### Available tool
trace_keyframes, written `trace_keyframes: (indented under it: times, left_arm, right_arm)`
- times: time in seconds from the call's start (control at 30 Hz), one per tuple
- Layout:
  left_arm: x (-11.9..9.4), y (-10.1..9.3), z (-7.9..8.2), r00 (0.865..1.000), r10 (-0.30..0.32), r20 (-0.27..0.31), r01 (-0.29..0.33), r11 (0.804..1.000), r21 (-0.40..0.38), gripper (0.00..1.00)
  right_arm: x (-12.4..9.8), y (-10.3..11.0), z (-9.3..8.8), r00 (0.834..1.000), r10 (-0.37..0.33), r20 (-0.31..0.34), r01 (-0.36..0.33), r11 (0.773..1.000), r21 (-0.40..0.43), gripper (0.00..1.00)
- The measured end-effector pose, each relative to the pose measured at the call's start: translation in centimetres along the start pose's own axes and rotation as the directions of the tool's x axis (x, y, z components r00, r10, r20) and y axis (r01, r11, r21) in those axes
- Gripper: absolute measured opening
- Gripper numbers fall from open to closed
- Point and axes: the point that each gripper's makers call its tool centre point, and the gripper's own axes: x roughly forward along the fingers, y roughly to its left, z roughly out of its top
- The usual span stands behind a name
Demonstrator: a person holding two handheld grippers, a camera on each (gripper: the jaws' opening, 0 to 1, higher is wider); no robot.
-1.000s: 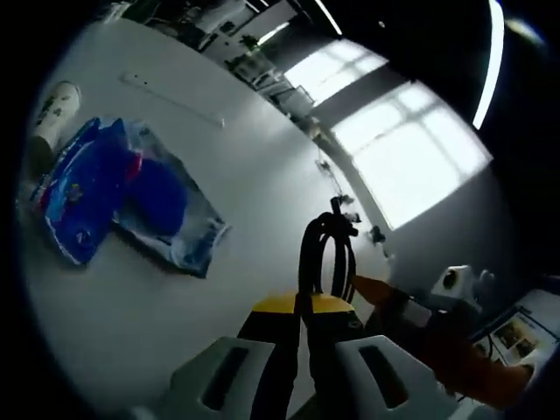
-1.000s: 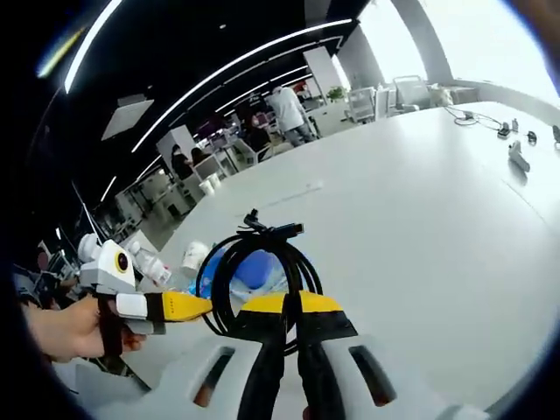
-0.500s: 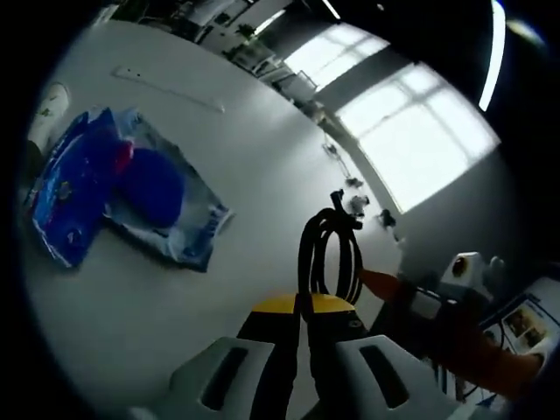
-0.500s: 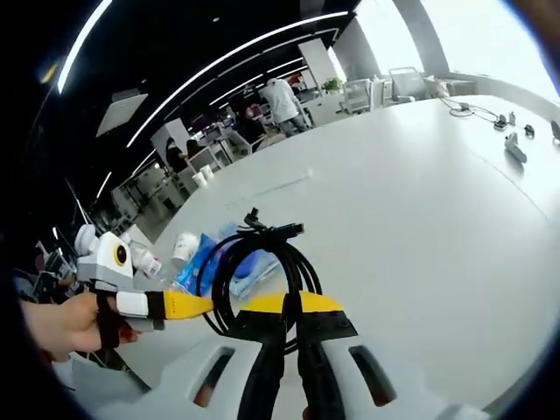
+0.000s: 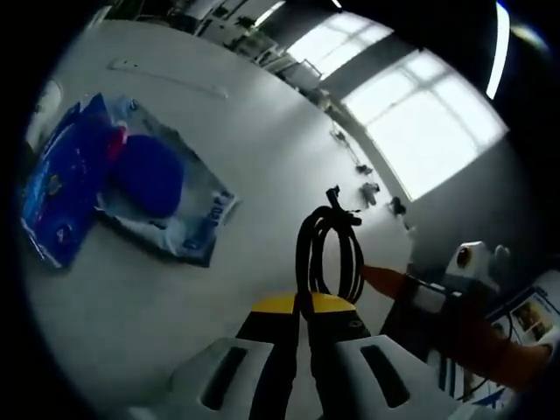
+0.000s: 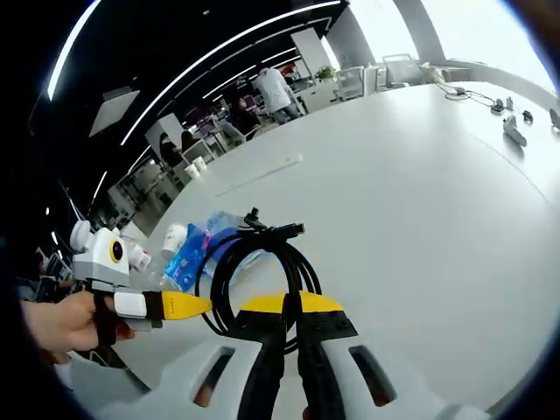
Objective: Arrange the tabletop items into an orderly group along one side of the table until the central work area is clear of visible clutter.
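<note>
Counting one black coiled cable [image 6: 262, 262] and two blue packets [image 5: 131, 188] on my table [image 6: 420, 201]; both my grippers [image 6: 286, 306] [image 5: 302, 306] pinch the cable.

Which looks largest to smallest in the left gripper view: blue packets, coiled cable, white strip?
1. blue packets
2. coiled cable, though it is nearer the camera, so unsure
3. white strip, far off
</note>
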Motion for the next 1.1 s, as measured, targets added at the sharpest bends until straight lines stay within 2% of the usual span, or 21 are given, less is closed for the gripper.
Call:
trace_keyframes:
  times: [0.2, 0.7, 1.1]
  left_arm:
    - [0.7, 0.5, -0.3, 1.000, 0.017, -0.010, -0.017, 1.000, -0.002, 0.00]
    - [1.8, 2.5, -0.7, 0.996, 0.086, -0.036, -0.085, 0.996, 0.030, 0.00]
    - [2.7, 3.3, -1.0, 0.992, 0.110, -0.062, -0.109, 0.994, 0.017, 0.00]
  right_arm:
    - [0.9, -1.0, -0.4, 1.000, 0.000, -0.025, 0.000, 1.000, 0.004, 0.00]
    - [3.1, -1.7, -1.8, 0.995, 0.021, -0.100, -0.019, 1.000, 0.021, 0.00]
    - [3.8, -2.7, -2.8, 0.990, 0.020, -0.140, -0.013, 0.999, 0.053, 0.00]
